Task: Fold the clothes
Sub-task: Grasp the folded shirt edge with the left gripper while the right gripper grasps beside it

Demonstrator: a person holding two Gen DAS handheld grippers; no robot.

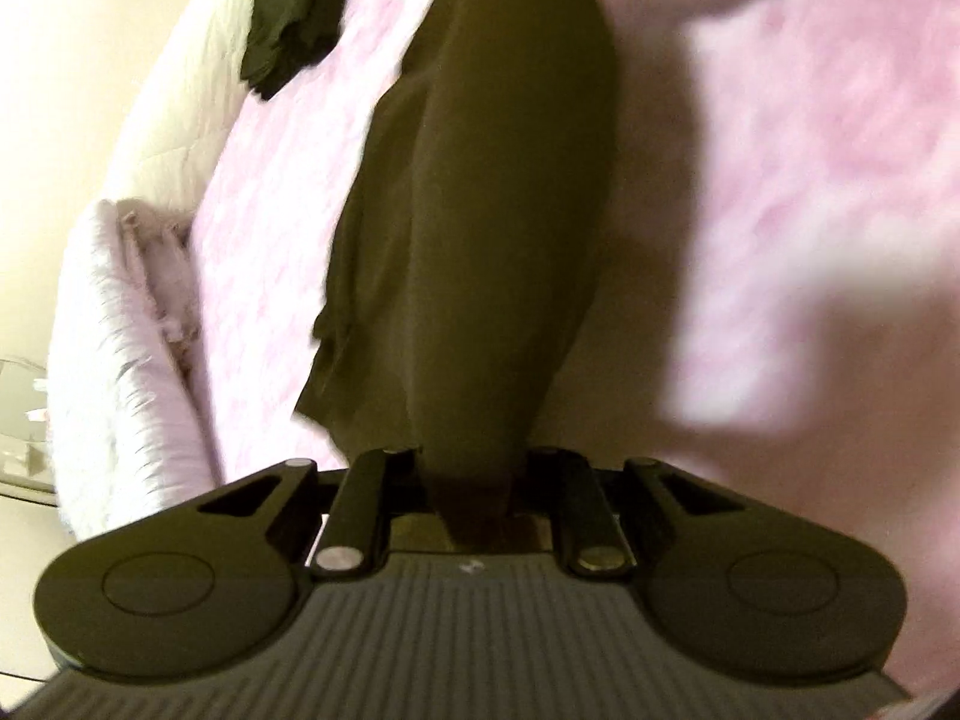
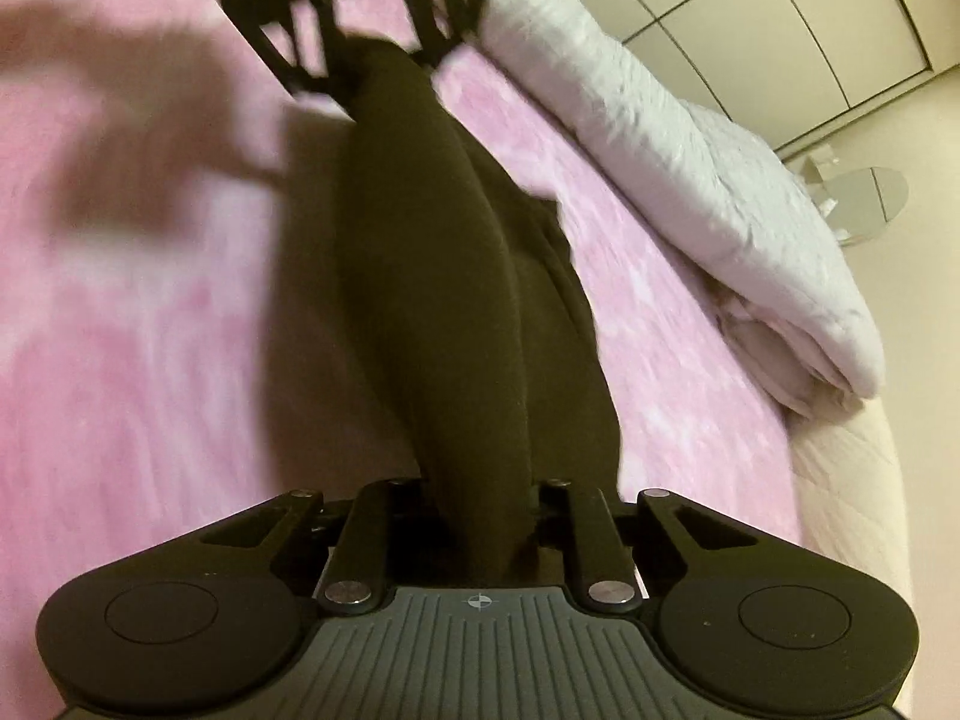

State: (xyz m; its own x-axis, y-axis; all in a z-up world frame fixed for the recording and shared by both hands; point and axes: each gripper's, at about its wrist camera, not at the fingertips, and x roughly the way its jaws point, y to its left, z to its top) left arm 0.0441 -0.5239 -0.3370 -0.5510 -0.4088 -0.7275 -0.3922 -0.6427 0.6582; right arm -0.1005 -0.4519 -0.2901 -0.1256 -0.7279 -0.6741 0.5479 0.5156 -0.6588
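- My left gripper (image 1: 471,516) is clamped on one end of the dark garment (image 1: 480,210); cloth runs straight out of the jaws, away from the camera.
- My right gripper (image 2: 480,546) is closed on the other end of the same garment (image 2: 438,300). In the right wrist view the left gripper (image 2: 366,42) shows at the far end, holding the cloth.
- Garment is stretched between the two grippers, bunched into a long band, hanging above the pink bedspread (image 1: 810,180). Loose folds droop along one edge.
- Its shadow falls on the bedspread (image 2: 120,330) alongside.
- Second dark piece of clothing (image 1: 294,12) lies on the bed, well apart from the held one, near the bed's edge.
- Folded white-lilac duvet (image 2: 690,180) sits along the bed's side; wardrobe doors (image 2: 810,18) behind it.
- Both views motion-blurred, so finer cloth detail is unreadable.
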